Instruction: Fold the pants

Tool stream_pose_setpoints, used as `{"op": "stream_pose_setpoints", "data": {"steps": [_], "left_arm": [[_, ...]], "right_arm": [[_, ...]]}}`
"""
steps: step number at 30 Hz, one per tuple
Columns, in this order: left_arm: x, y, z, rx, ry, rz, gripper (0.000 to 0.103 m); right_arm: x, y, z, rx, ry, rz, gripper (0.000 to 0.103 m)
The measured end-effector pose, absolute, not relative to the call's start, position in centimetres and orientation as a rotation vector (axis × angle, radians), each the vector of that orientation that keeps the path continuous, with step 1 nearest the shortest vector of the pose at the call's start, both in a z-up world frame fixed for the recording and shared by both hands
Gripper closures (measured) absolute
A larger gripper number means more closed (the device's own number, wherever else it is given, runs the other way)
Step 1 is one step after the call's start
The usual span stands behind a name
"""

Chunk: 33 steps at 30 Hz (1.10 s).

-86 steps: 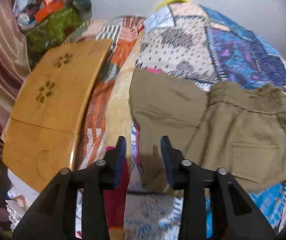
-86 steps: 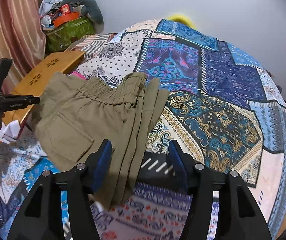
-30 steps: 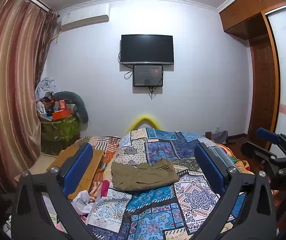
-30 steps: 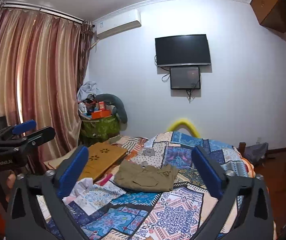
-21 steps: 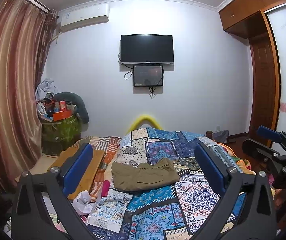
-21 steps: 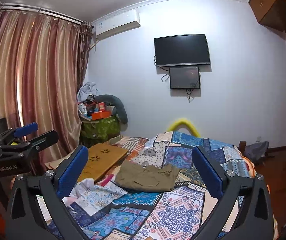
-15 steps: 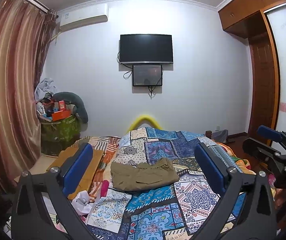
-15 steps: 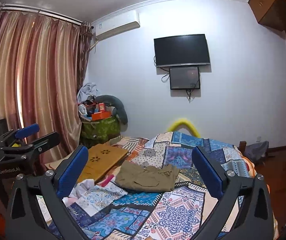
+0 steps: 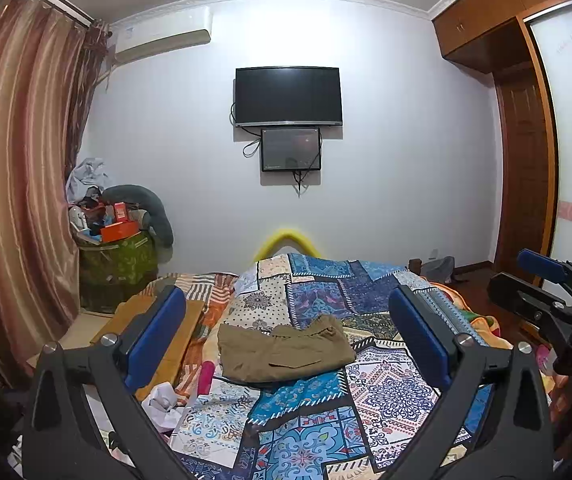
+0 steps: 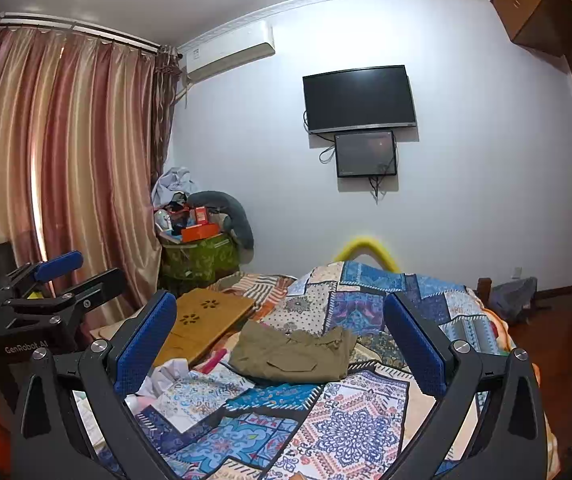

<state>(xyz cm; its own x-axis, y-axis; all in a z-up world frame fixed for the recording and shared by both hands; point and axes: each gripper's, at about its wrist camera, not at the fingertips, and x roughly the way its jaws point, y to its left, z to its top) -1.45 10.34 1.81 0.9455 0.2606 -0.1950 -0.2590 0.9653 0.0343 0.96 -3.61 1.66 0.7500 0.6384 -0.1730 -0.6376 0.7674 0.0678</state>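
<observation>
The olive pants lie folded into a compact bundle on the patchwork bedspread, a back pocket facing up; they also show in the right wrist view. My left gripper is wide open and empty, held well back from the bed and above it. My right gripper is wide open and empty too, also far back. Each gripper shows at the edge of the other's view: the right one and the left one.
A wooden lap table lies at the bed's left edge, with crumpled white cloth near it. A green box piled with clutter stands by the curtain. A TV hangs on the far wall. A wardrobe is at right.
Both grippers pulled back from the pants and opened wide, rising to look across the room. In the last second they have barely moved.
</observation>
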Motion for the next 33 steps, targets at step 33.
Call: {"op": "stream_pose_setpoints", "data": {"steps": [33], "left_arm": [[-0.73,9.68,1.73,0.026,0.199,0.228,0.0]], "right_arm": [[0.99,-4.25,1.94,0.019,0.197,0.68,0.0]]}}
